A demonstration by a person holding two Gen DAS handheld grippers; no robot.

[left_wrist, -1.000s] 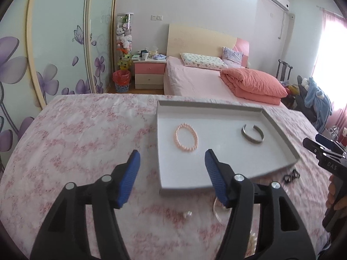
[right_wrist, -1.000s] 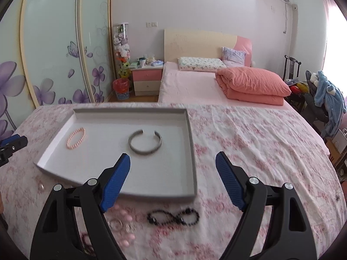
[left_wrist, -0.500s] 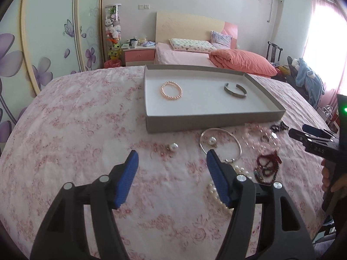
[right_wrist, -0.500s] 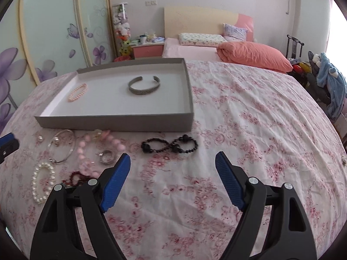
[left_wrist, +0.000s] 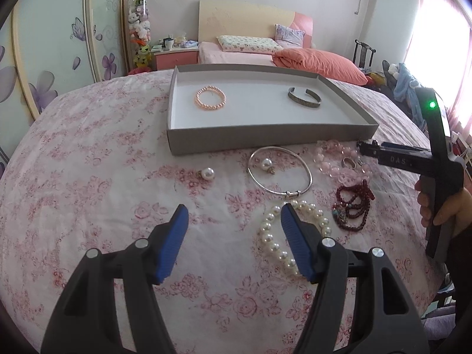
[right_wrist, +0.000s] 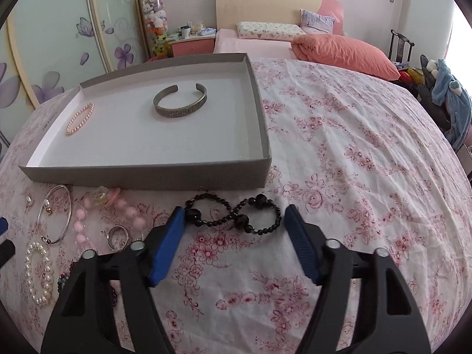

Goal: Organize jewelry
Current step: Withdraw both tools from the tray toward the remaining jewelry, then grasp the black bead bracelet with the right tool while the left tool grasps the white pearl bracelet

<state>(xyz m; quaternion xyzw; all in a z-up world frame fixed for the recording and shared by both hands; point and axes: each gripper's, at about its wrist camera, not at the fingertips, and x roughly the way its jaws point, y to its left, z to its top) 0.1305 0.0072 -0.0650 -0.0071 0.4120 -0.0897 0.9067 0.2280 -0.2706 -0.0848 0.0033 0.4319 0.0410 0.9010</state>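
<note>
In grey tray [right_wrist: 153, 174]: pink bracelet [right_wrist: 79, 118], metal cuff [right_wrist: 180, 103]; both tools spread, empty.

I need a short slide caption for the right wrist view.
Open right gripper above black bead bracelet, in front of gray tray.

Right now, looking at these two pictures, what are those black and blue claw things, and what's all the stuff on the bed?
Those claws are handheld grippers, one in each of a person's hands, each with two blue-padded fingers. A wide-angle camera on each looks forward along them. One picture comes from the left gripper, the other from the right gripper. Both are open and hold nothing.

On the flowered bedspread sits a shallow grey tray with a pink bead bracelet and a metal cuff inside. In front of the tray lie loose pieces: a black bead strand between the right fingers, a white pearl bracelet by the left gripper, a silver bangle, pale pink beads, a ring and dark red beads.
</note>
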